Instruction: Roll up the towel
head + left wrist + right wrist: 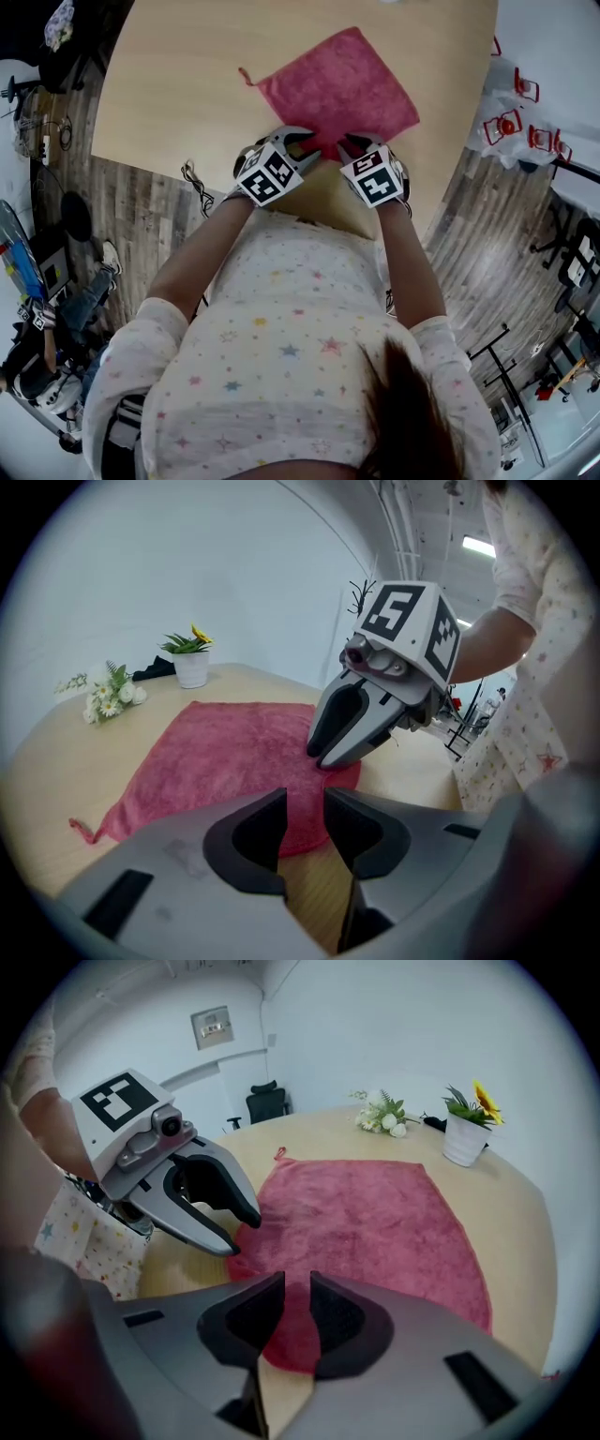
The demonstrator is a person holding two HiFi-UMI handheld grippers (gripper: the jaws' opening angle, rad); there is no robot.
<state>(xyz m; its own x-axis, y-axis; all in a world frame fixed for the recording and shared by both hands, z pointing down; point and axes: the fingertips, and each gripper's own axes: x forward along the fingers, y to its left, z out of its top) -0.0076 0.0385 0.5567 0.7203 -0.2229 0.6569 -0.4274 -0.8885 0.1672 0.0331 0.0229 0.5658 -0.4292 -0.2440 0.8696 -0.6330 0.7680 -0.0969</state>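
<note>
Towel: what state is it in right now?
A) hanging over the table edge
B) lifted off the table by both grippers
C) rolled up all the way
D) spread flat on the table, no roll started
D: the towel lies spread flat on the table with no rolled part visible, and the left gripper and right gripper are down at its near edge.

white walls (pixel 187 574) — grey plank floor (pixel 141 216), pale wooden table (pixel 178 84)
</note>
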